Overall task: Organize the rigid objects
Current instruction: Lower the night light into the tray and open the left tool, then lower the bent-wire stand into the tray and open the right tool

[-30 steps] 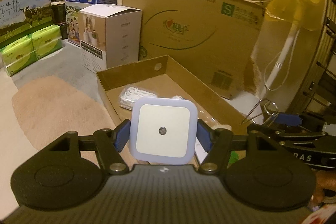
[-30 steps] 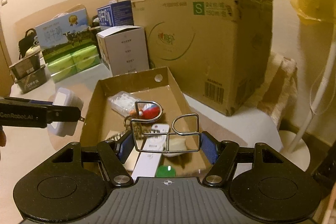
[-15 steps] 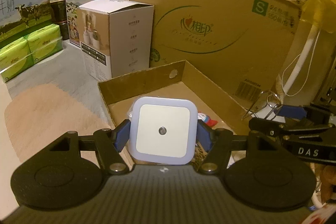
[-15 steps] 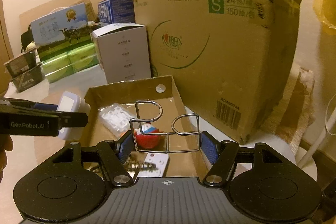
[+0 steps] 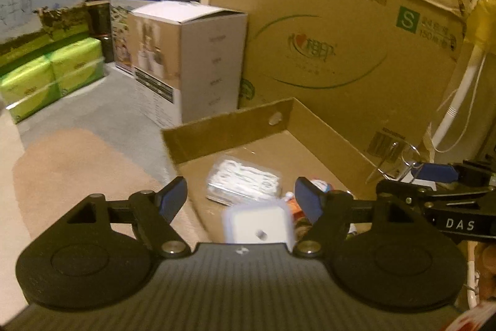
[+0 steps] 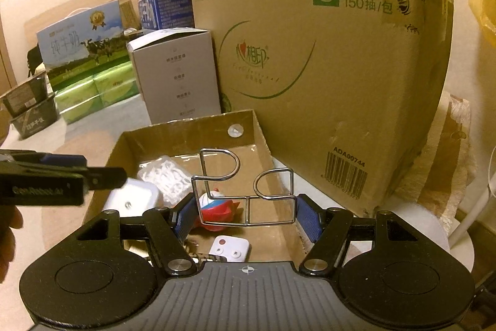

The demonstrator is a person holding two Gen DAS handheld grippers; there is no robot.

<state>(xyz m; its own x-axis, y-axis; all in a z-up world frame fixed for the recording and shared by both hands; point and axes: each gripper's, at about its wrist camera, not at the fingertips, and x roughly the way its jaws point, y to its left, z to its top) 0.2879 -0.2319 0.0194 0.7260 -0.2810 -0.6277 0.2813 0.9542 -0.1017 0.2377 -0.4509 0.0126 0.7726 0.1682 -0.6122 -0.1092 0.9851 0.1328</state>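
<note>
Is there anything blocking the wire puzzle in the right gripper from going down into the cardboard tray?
No barrier: the tray is open-topped. But directly beneath the wire puzzle, clamped in the right gripper, lies a red toy, so it may land on that.

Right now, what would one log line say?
left gripper: opening, night light dropped | right gripper: gripping wire rack | over tray
</note>
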